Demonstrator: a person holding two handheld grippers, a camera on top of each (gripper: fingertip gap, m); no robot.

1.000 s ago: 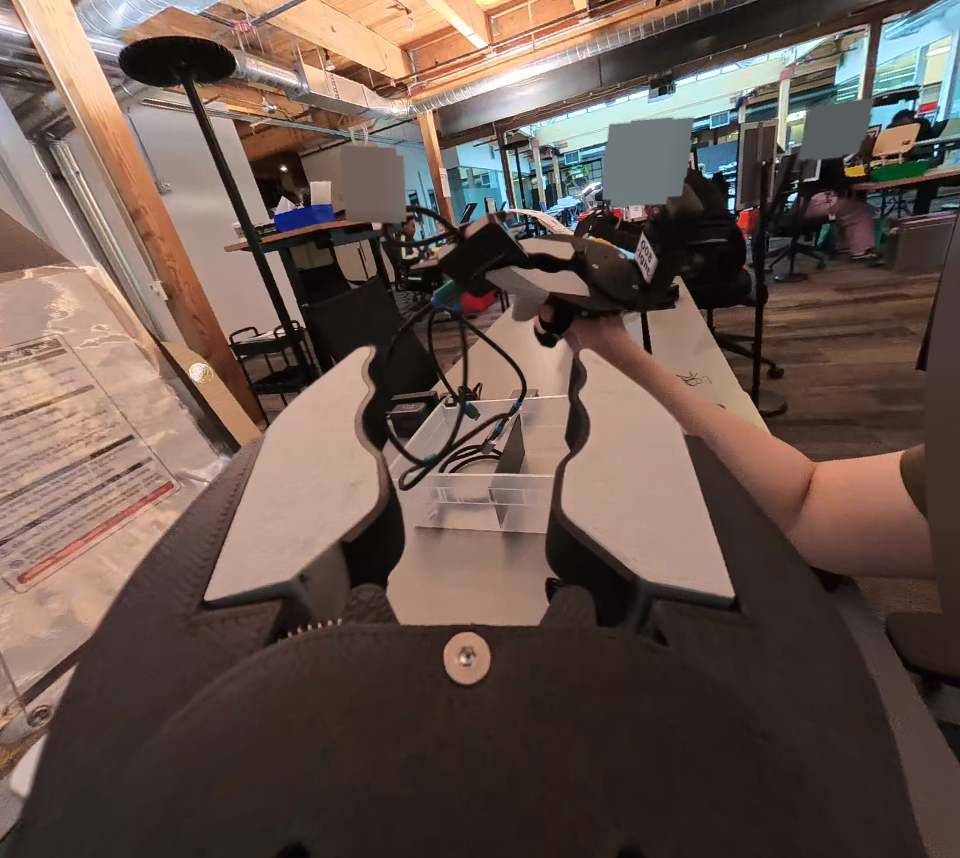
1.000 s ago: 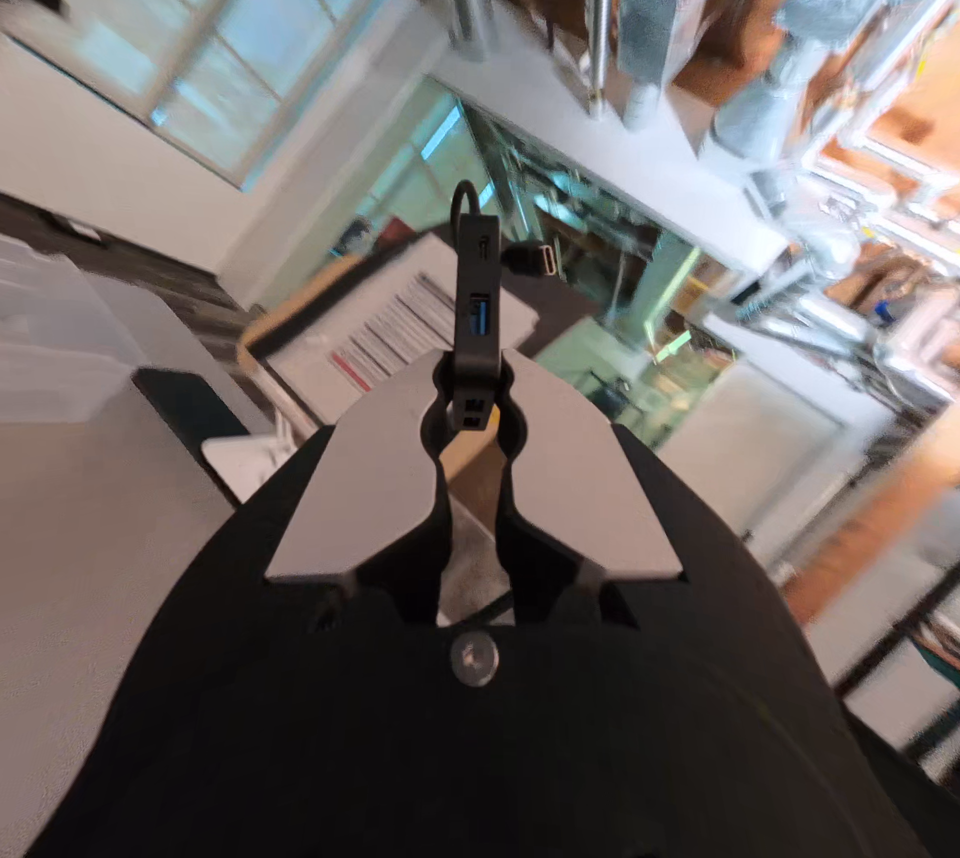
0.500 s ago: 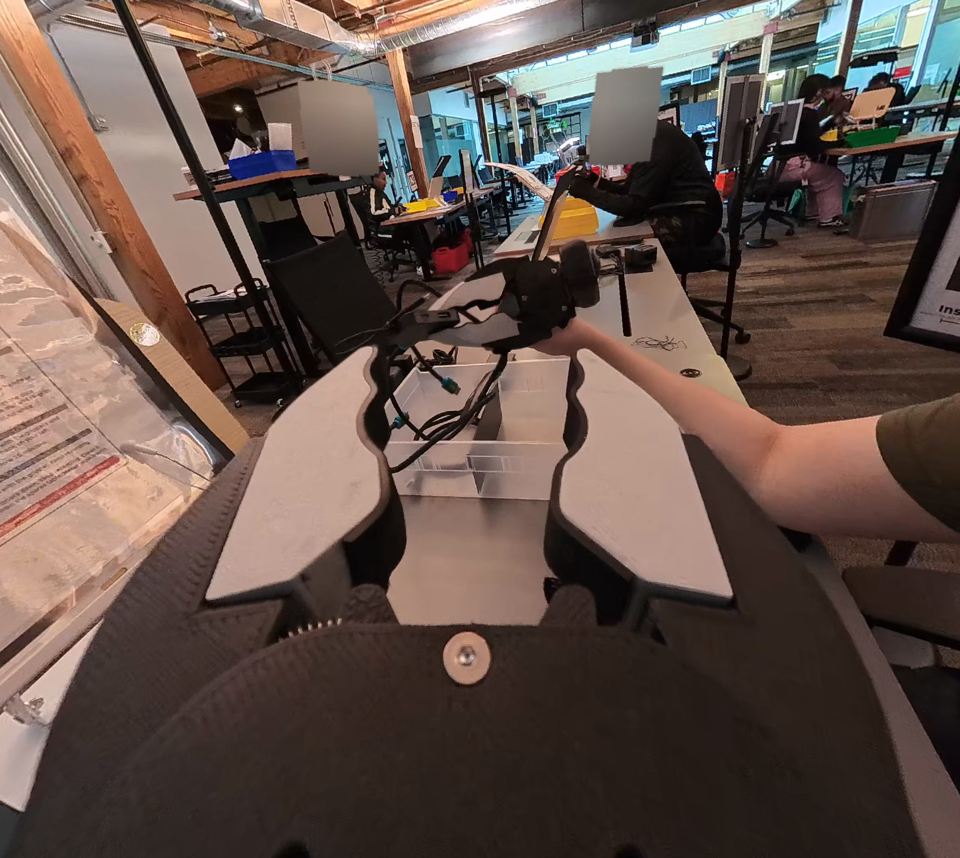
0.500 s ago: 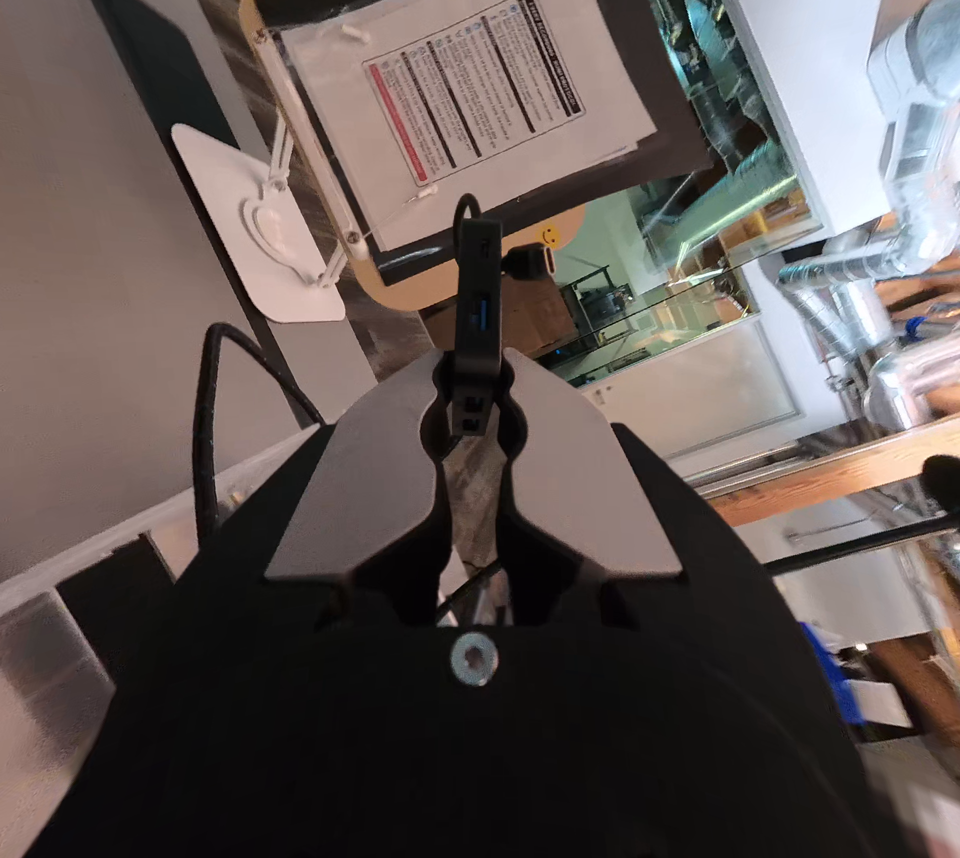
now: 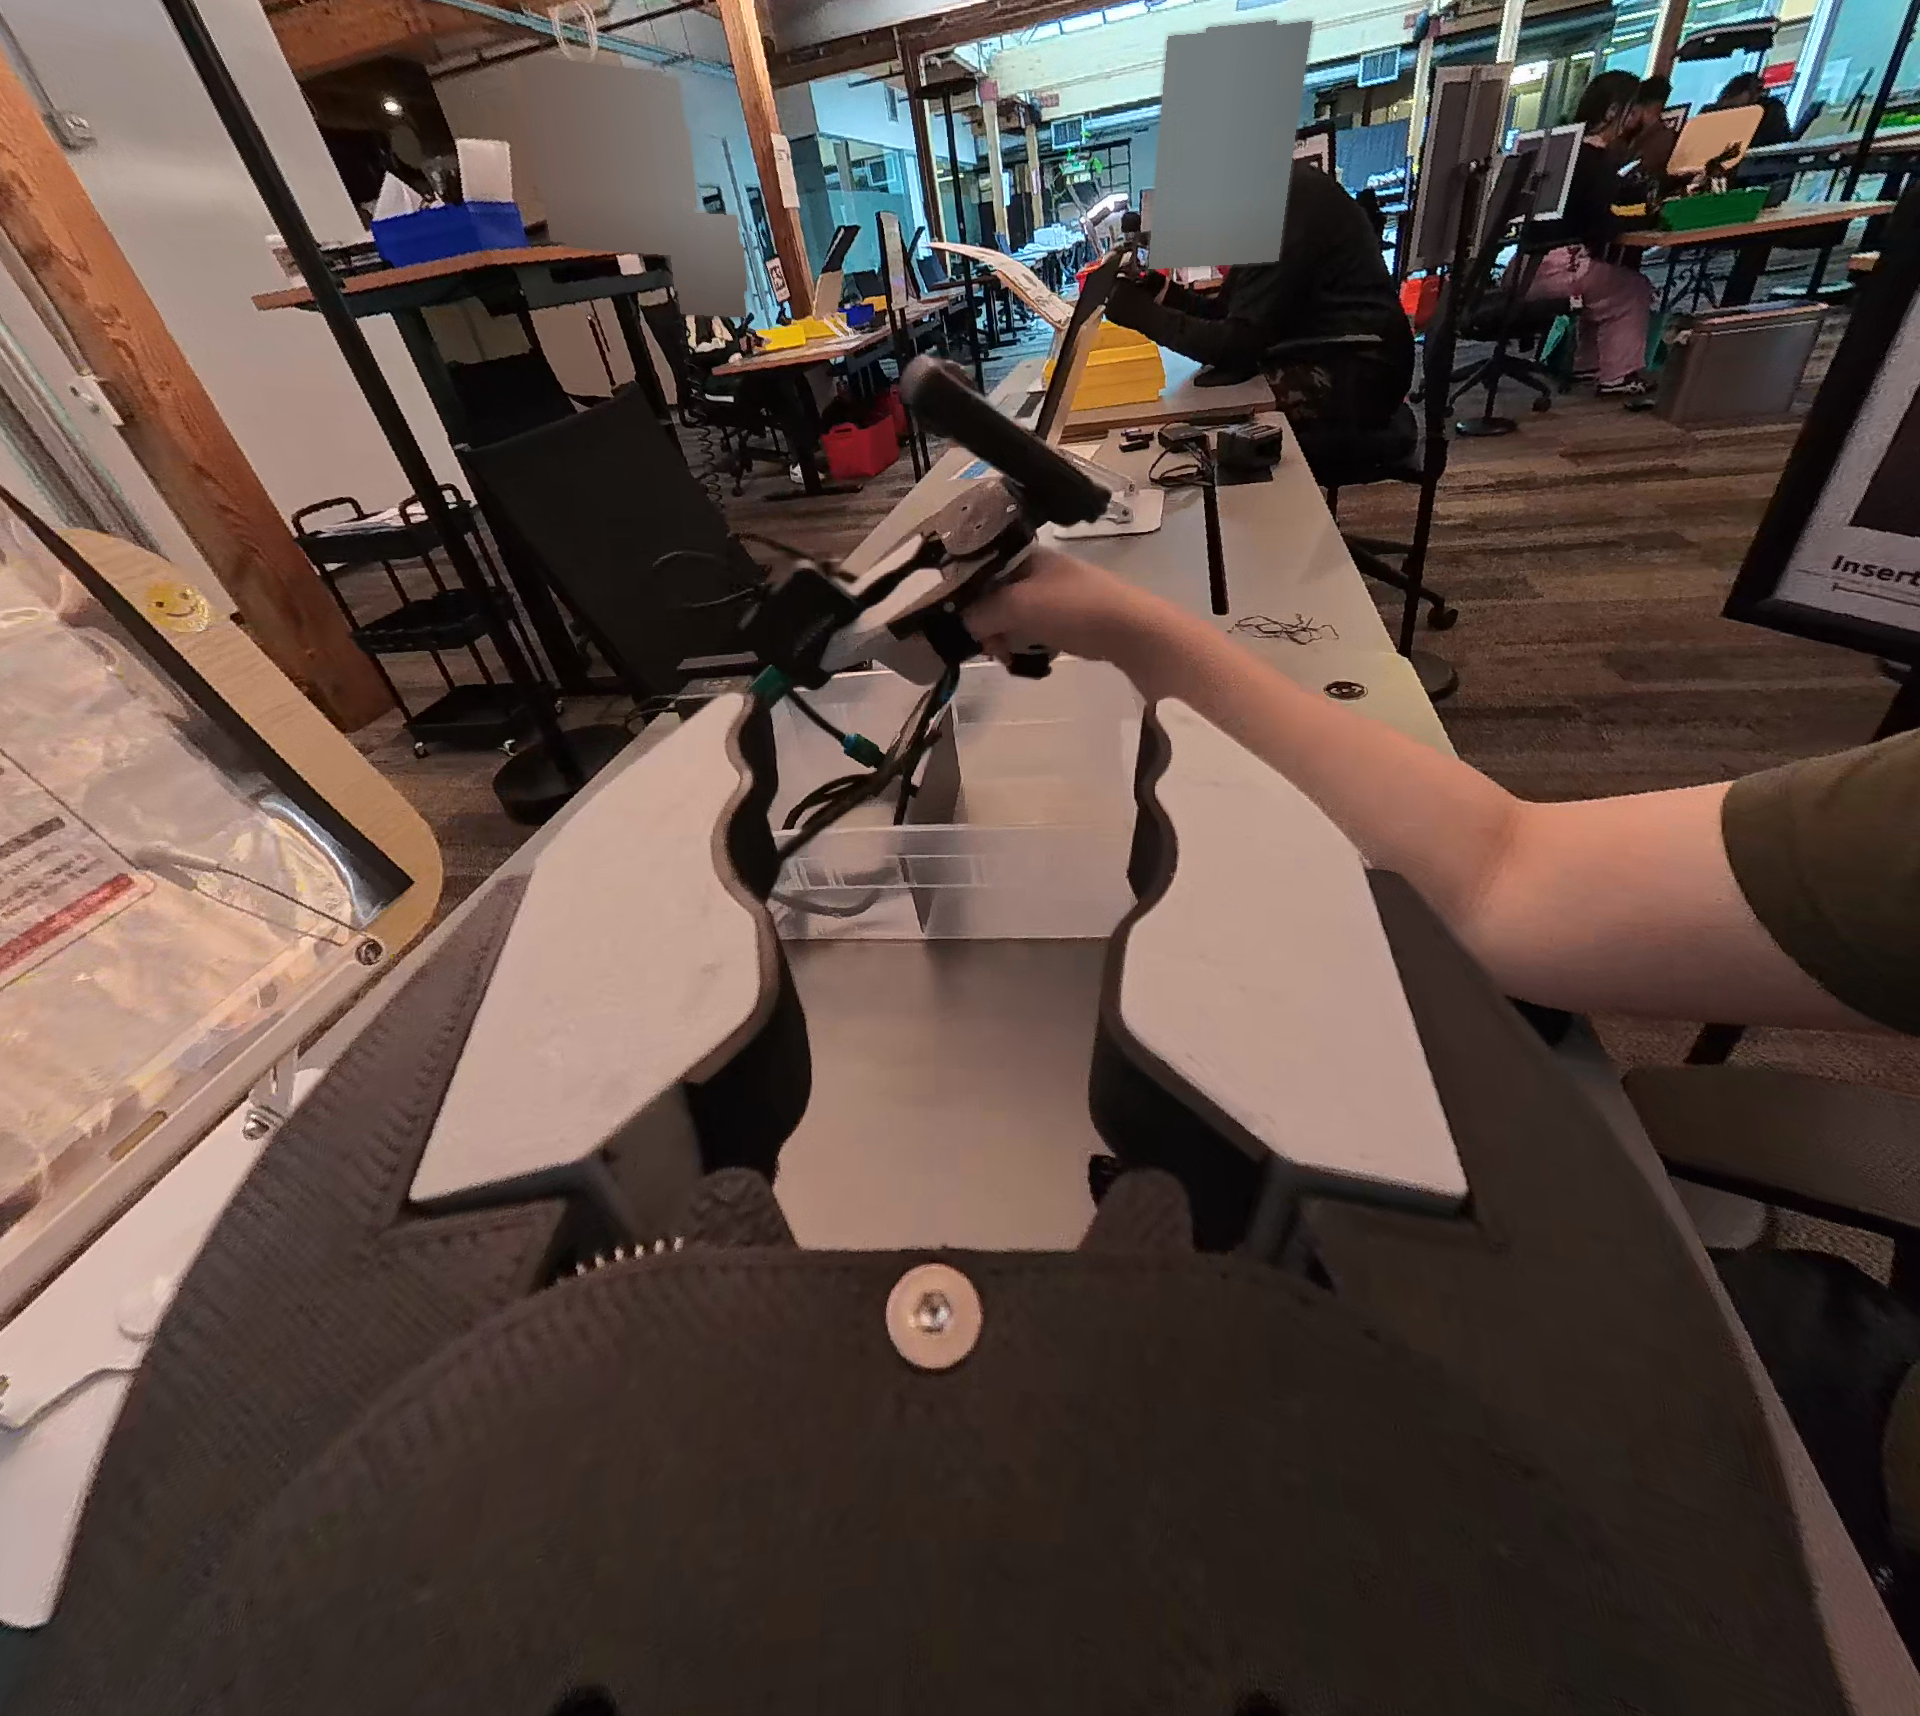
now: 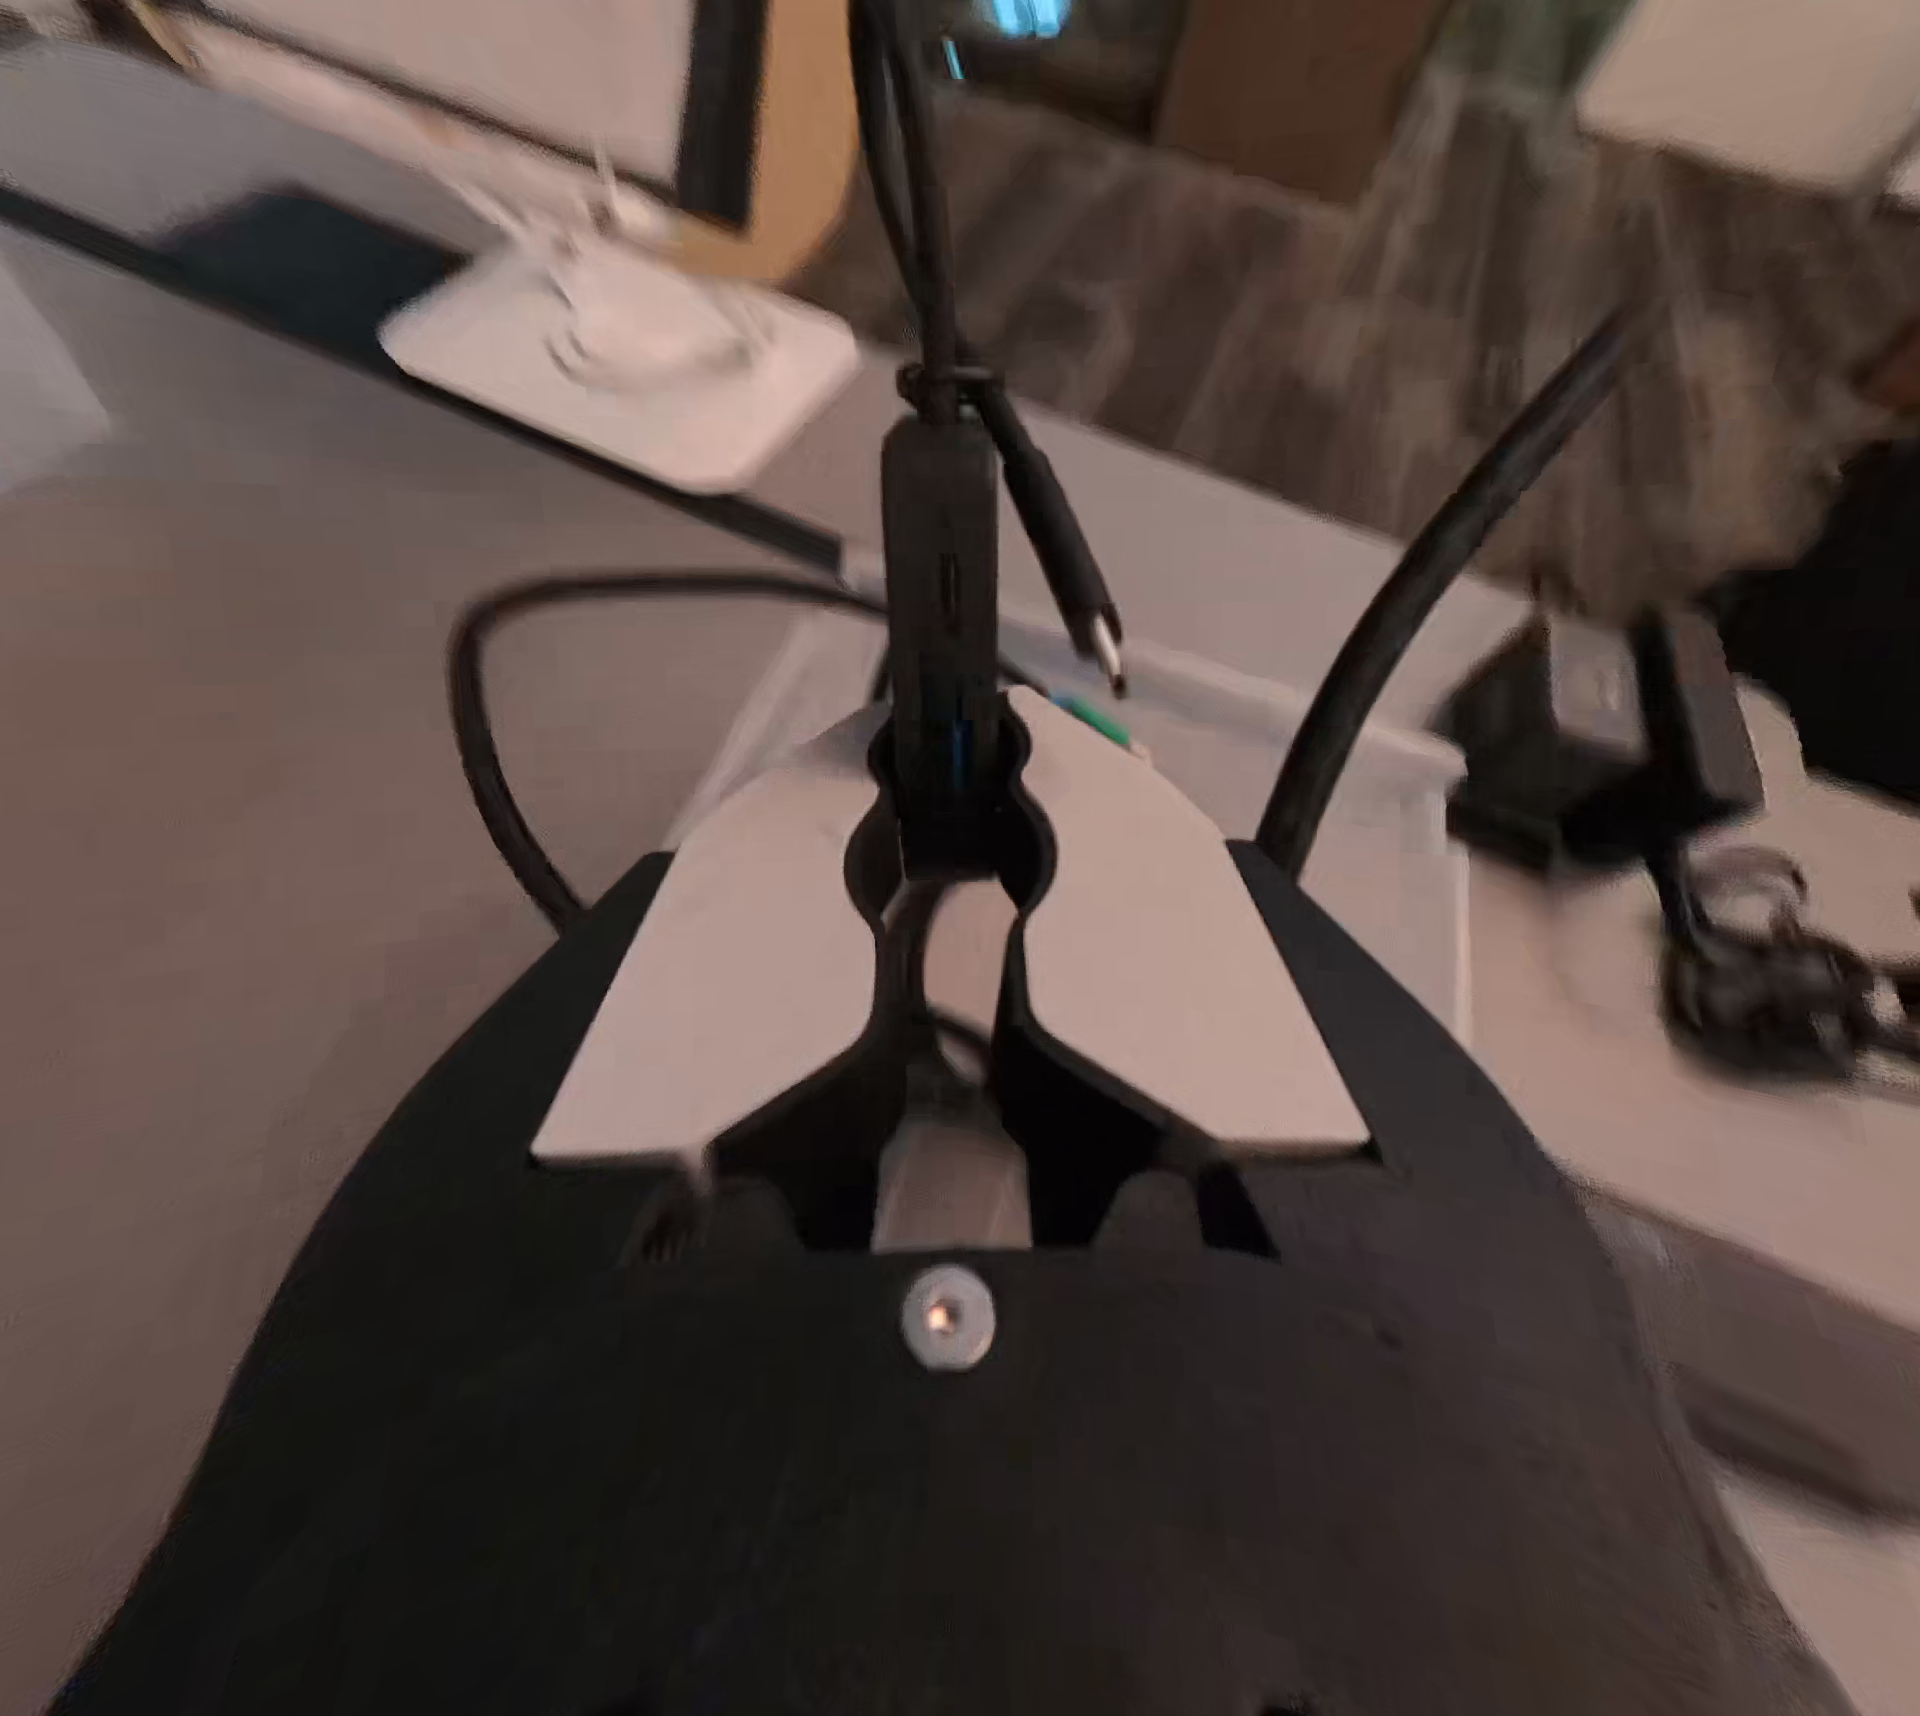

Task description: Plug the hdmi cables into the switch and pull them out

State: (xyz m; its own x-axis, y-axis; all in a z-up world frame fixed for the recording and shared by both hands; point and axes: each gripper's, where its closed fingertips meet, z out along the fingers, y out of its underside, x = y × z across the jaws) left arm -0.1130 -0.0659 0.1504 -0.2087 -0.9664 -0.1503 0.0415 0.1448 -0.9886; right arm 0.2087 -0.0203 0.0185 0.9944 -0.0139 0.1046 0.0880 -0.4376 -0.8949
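Your right gripper is clenched on the black switch, gripping its near end so the ports and the short tail cable stick out free ahead of the fingers. In the left wrist view that gripper hangs low over the clear tray on the grey table, where the black HDMI cables lie with teal-tipped plugs. Your left gripper waits near, jaws spread and empty, probably ready to take a plug. Against half a second ago, the switch has swung down from pointing at the framed notice toward the tray, and the right view is now blurred.
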